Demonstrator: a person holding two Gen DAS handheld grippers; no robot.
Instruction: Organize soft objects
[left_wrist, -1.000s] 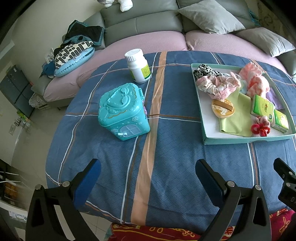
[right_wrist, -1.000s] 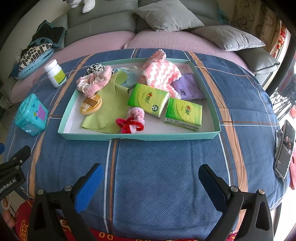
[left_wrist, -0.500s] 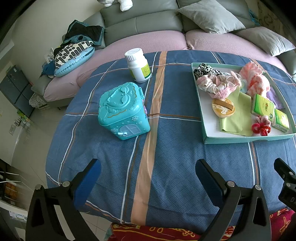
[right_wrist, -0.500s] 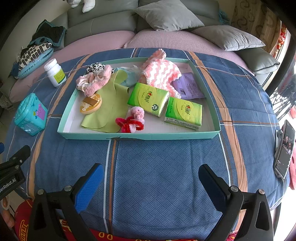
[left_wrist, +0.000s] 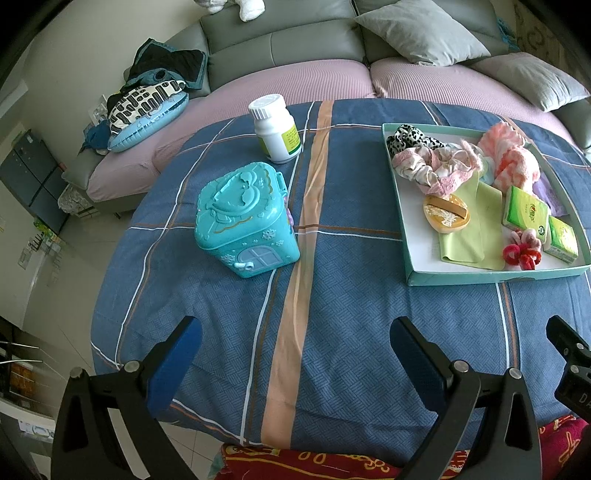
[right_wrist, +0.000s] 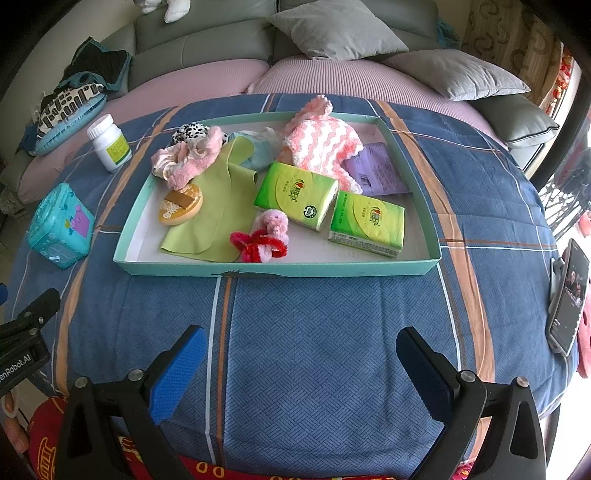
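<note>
**Both grippers wide and empty before the tray**

The left hand-held gripper (left_wrist: 295, 347) hovers over the near edge of the cloth-covered surface (left_wrist: 332, 295), its blue-padded fingers spread apart with nothing between them. The right hand-held gripper (right_wrist: 301, 350) does likewise, facing the tray (right_wrist: 280, 267).

The tray sits on the surface and holds the soft things: a pink scrunchie (right_wrist: 188, 158), a spotted scrunchie (right_wrist: 190, 131), a knitted hat (right_wrist: 325, 144), a green cloth (right_wrist: 214, 206), a red-and-pink hair tie (right_wrist: 264, 238) and two tissue packs (right_wrist: 295, 195) (right_wrist: 367, 225), the two nearly touching. A wooden brush (right_wrist: 181, 205) lies on the cloth.

Left of the tray stand a teal box (left_wrist: 245, 218) and, behind it, a white bottle (left_wrist: 277, 129). A phone (right_wrist: 567, 295) lies at the surface's right edge.
</note>
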